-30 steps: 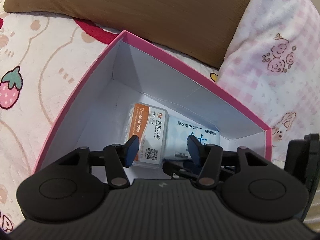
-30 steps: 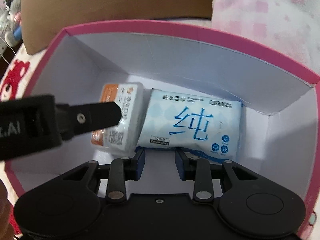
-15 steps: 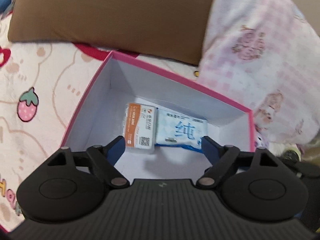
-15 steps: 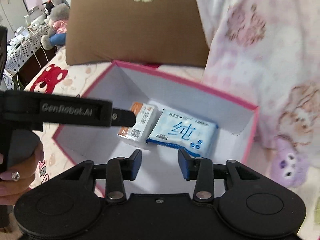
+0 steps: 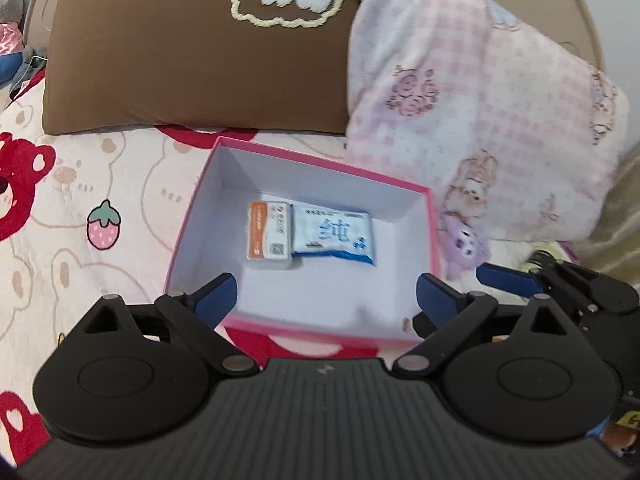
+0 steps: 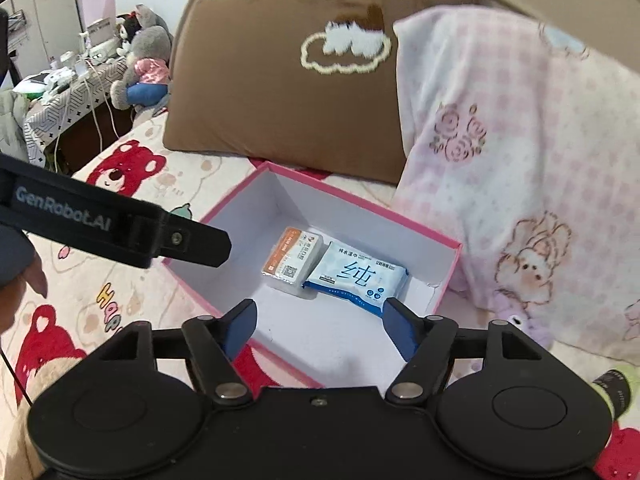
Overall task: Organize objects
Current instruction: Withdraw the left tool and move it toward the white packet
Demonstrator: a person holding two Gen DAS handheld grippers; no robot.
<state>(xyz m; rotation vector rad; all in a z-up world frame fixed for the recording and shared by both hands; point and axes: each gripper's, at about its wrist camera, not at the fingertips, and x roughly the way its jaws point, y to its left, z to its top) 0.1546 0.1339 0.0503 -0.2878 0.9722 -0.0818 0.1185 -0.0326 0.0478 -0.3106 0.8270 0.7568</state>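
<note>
Your left gripper (image 5: pixel 326 294) hangs above the near edge of the pink box (image 5: pixel 434 232) on the bed (image 5: pixel 80 184), its jaws spreading wide with nothing between them. Your right gripper (image 6: pixel 320 322) is also opening over the box, empty. Inside, on the white floor, the orange-and-white packet (image 6: pixel 292 258) and the blue wipes pack (image 6: pixel 356 274) lie flat, side by side and touching, toward the far wall. A brown pillow (image 6: pixel 280 100) and pink blanket (image 6: pixel 520 140) sit behind the box.
</note>
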